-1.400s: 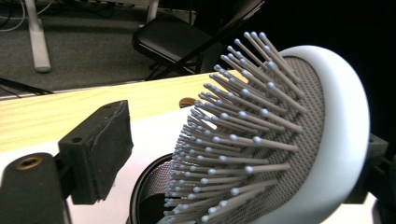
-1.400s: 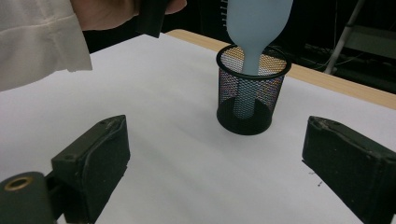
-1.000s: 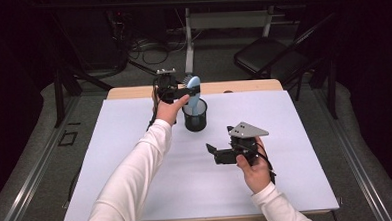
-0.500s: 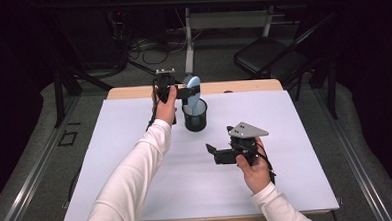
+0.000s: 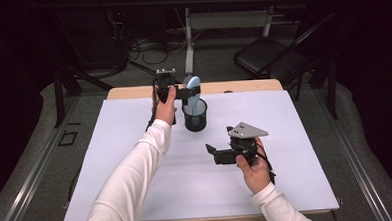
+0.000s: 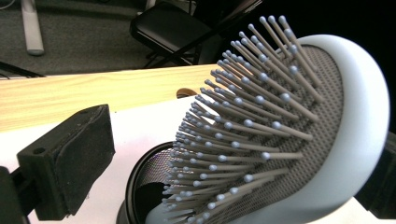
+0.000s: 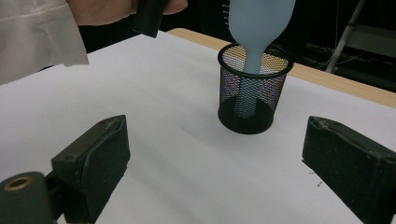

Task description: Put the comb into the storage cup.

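A light blue hairbrush stands handle-down in a black mesh cup at the far middle of the white table cover. My left gripper is at the brush's head, open. In the left gripper view the bristled head sits between the jaws. Its back is against the right jaw, and a gap separates the bristle tips from the left jaw. My right gripper hovers open and holds nothing, right of centre. It faces the cup and the brush.
A bare strip of the wooden table edge runs behind the white cover. A black folding chair and desk legs stand on the floor beyond. The person's left sleeve crosses the near left of the cover.
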`<state>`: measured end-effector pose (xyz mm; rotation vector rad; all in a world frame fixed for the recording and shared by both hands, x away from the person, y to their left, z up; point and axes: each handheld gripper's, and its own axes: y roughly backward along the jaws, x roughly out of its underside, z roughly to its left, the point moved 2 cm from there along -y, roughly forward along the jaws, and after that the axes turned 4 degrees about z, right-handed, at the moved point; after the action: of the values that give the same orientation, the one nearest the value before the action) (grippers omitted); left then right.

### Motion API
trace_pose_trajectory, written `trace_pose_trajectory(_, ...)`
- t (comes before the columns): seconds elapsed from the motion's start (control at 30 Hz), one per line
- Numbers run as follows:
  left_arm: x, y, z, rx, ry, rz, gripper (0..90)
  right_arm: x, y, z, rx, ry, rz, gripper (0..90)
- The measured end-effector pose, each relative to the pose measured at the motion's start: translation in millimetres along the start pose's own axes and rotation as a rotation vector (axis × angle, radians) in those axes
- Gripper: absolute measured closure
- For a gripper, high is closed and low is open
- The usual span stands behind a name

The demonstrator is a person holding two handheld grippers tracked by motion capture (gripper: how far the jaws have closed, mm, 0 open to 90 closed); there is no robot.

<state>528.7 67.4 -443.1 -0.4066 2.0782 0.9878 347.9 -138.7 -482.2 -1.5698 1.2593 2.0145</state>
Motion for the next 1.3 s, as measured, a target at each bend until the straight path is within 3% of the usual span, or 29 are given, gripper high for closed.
trace_pose_trajectory(0.2,-2.0,4.7,-0.4,-0.001,-0.005,-0.005,0.5,0.1,-0.2,0.2,0.002,0.0,-0.001,7.0)
trace_pose_trajectory(0.47,-4.7,15.2,-3.8,-0.008,-0.049,0.007,0.5,0.6,-1.0,0.5,0.005,-0.001,0.001,5.3)
trace_pose_trajectory(0.9,-6.2,32.4,-11.9,0.02,-0.105,0.031,0.5,0.3,-0.2,-0.5,-0.001,-0.006,0.003,0.0)
trace_pose_trajectory(1.3,-1.2,44.0,-8.6,0.028,-0.111,0.031,0.5,1.1,-2.0,0.0,-0.006,-0.007,0.021,0.0)
